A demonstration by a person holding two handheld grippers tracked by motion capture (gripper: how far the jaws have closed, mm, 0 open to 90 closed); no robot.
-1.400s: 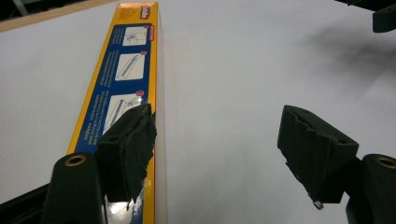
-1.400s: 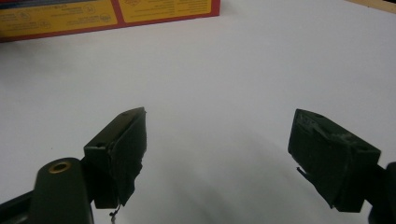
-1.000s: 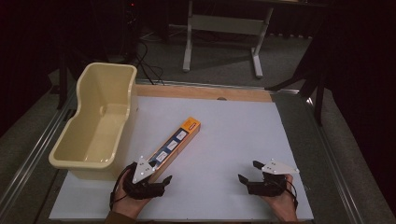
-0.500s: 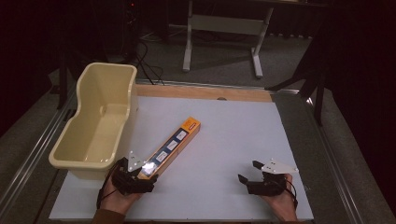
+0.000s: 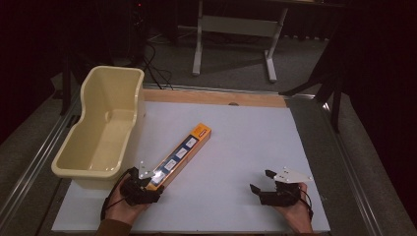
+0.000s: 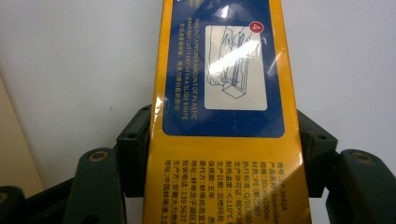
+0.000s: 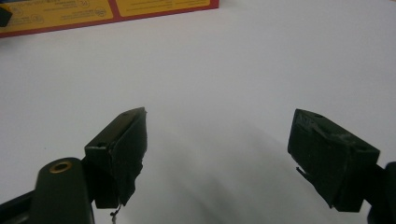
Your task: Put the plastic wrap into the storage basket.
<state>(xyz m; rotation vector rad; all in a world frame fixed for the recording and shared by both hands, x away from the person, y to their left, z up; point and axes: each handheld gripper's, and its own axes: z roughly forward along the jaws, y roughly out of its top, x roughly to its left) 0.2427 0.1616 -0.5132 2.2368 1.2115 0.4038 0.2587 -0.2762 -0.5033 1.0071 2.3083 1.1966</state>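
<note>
Left gripper [image 5: 147, 184] has just been closing its jaws on the near end of the box [image 5: 181, 155], pads flanking both sides, apparently gripping it. The box lies diagonally at centre-left, beside the tub [image 5: 105, 128], a likely drop spot. Right gripper [image 5: 263, 186], lower right, rests on the table [image 5: 246, 142], jaws apart, empty.

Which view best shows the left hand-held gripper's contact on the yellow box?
The left gripper view: both pads sit against the sides of the plastic-wrap box. The high view shows the left hand-held gripper at the box's near end, contact too small to judge. The right gripper view catches an edge of the box.
</note>
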